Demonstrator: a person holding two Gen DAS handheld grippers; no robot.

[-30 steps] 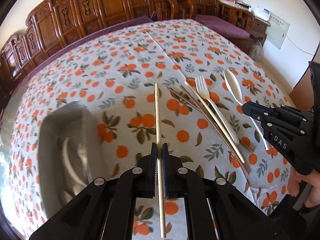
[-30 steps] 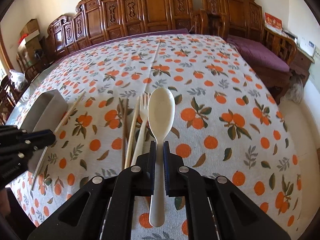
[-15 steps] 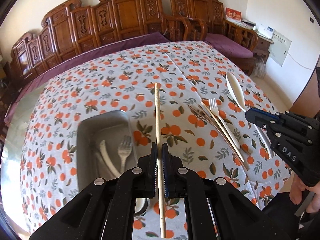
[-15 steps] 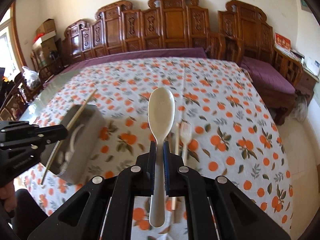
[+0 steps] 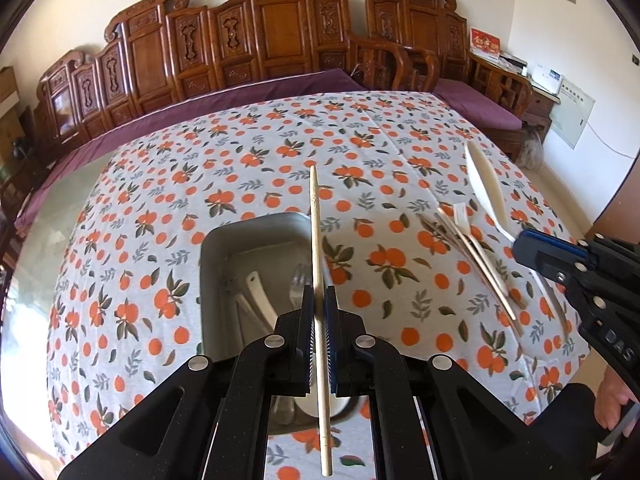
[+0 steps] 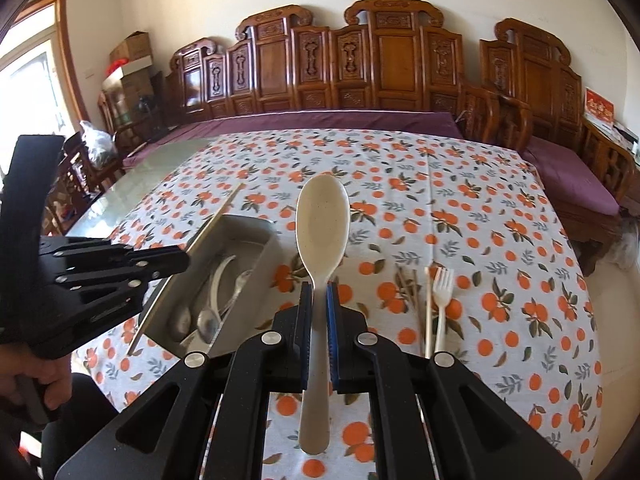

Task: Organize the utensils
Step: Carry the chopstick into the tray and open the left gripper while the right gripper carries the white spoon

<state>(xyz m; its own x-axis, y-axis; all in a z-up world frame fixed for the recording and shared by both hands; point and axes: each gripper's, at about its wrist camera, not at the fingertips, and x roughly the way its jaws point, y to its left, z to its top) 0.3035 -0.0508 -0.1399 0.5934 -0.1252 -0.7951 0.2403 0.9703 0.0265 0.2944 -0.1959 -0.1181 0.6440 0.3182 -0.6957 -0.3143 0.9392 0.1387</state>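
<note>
My left gripper [image 5: 319,300] is shut on a pale wooden chopstick [image 5: 316,232] and holds it above the right side of a grey metal tray [image 5: 224,236]. The tray holds a white spoon [image 5: 260,300], a fork and metal spoons [image 6: 208,320]. My right gripper [image 6: 319,296] is shut on a large cream spoon [image 6: 322,224], held in the air right of the tray [image 6: 264,248]. It shows in the left wrist view [image 5: 520,242] too. On the cloth lie a cream fork [image 6: 442,300] and chopsticks [image 6: 428,320].
The table has an orange-print cloth [image 6: 480,208]. Carved wooden benches with purple cushions [image 5: 240,96] stand behind and to the right. The loose utensils [image 5: 476,252] lie at the table's right front. A hand [image 6: 36,376] holds the left gripper.
Both grippers have risen and moved left with their loads. The chopstick now hangs over the tray, which has come to the middle of the left wrist view. The spoon is nearer the tray.
</note>
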